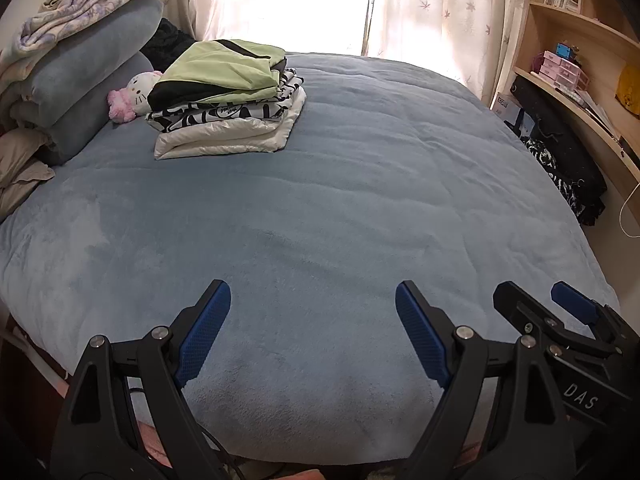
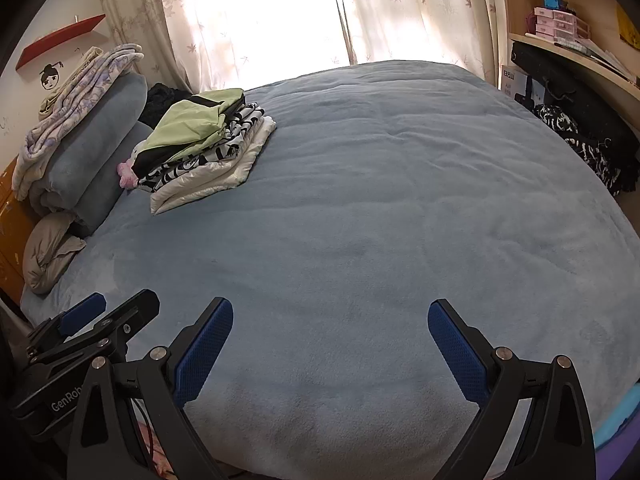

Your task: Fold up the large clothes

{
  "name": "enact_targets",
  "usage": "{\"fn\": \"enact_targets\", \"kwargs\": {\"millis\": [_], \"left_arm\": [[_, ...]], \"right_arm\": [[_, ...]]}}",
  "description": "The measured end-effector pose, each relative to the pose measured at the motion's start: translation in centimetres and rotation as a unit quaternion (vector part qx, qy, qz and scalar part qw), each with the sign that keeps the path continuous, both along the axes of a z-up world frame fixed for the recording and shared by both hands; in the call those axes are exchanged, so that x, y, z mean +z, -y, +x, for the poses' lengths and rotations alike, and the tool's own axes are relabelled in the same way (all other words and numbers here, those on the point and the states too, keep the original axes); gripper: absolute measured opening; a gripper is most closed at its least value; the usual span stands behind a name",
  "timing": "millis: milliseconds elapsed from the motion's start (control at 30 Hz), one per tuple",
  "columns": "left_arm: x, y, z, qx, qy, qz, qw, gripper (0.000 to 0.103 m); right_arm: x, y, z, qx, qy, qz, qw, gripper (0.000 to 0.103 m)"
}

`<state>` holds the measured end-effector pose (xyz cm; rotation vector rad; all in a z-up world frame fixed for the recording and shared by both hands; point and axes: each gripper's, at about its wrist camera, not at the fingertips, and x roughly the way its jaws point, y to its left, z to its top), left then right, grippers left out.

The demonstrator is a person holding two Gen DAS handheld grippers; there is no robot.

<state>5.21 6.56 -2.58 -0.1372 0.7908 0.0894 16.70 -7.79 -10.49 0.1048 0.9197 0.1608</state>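
A stack of folded clothes (image 1: 228,108) lies at the far left of the blue bed (image 1: 340,200): a green and black jacket on top, a black-and-white printed garment under it, a white padded one at the bottom. The stack also shows in the right wrist view (image 2: 208,156). My left gripper (image 1: 312,300) is open and empty above the near edge of the bed. My right gripper (image 2: 330,312) is open and empty beside it. Each gripper shows in the other's view, the right one (image 1: 536,300) at lower right, the left one (image 2: 116,304) at lower left.
Rolled blue bedding (image 1: 88,76) with a floral blanket on top and a Hello Kitty plush (image 1: 134,94) lie at the bed's left end. Curtains (image 1: 432,4) hang behind. Shelves (image 1: 576,60) and dark clothes (image 1: 568,168) stand to the right of the bed.
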Motion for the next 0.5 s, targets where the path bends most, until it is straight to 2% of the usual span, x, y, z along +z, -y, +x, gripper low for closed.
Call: {"fn": "enact_targets", "kwargs": {"millis": [500], "left_arm": [[-0.41,-0.48,0.01,0.001,-0.004,0.000,1.0000,0.083]], "right_arm": [[-0.39,0.02,0.06,0.002,-0.002,0.001,1.000,0.099]]}}
